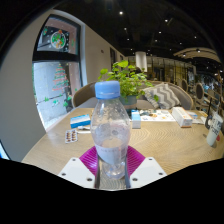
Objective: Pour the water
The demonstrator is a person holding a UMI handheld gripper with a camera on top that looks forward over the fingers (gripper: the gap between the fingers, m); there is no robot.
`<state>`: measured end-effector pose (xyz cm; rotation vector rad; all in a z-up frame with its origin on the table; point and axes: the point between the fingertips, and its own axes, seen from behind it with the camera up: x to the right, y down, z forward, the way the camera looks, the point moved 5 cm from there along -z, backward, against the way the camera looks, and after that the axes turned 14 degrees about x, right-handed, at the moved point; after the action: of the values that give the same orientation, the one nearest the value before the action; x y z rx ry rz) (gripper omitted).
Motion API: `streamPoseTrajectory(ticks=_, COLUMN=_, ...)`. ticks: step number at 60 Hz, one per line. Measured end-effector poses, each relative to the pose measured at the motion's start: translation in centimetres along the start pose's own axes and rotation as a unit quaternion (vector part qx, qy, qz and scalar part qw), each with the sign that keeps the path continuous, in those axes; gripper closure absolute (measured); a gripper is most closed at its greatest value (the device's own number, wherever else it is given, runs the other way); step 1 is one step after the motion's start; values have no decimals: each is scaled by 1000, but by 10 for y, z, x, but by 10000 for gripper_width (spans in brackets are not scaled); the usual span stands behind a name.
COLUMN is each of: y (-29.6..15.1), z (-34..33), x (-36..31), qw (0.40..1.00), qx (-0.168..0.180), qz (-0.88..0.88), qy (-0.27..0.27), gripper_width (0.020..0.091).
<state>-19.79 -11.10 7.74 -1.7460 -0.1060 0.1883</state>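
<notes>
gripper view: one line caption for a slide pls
Tool fingers flank a capped water bottle standing on a round wooden table.

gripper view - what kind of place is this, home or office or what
Probably a café or lounge-style common area, not a home: a round wooden table with a potted plant, ceiling spotlights and more seating beyond. A water bottle stands between the fingers of the open gripper.

The water bottle's [111, 130] base is hidden behind the gripper [111, 172] fingers, so contact with the table [170, 145] cannot be confirmed. Finger pressure on the bottle is indeterminate. Small items [71, 135] beside it are too small to identify. The window sign [56, 40] is illegible.
</notes>
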Motion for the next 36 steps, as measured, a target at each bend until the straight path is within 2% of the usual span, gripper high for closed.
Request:
streamPoseTrajectory(ticks=6, y=-5, z=-4, x=-2, qw=1000, qx=-7, qz=5, qy=-5, gripper_width=766)
streamPoseTrajectory(ticks=14, y=-31, z=-14, x=-1, qw=1000, qx=5, qz=28, qy=-9, gripper_width=767)
streamPoseTrajectory(ticks=22, y=-84, z=-24, x=14, qw=995, qx=33, qz=89, qy=-7, gripper_width=767)
streamPoseTrajectory(ticks=36, y=-182, z=-36, x=85, qw=962, qx=93, qz=255, qy=-29, gripper_width=769)
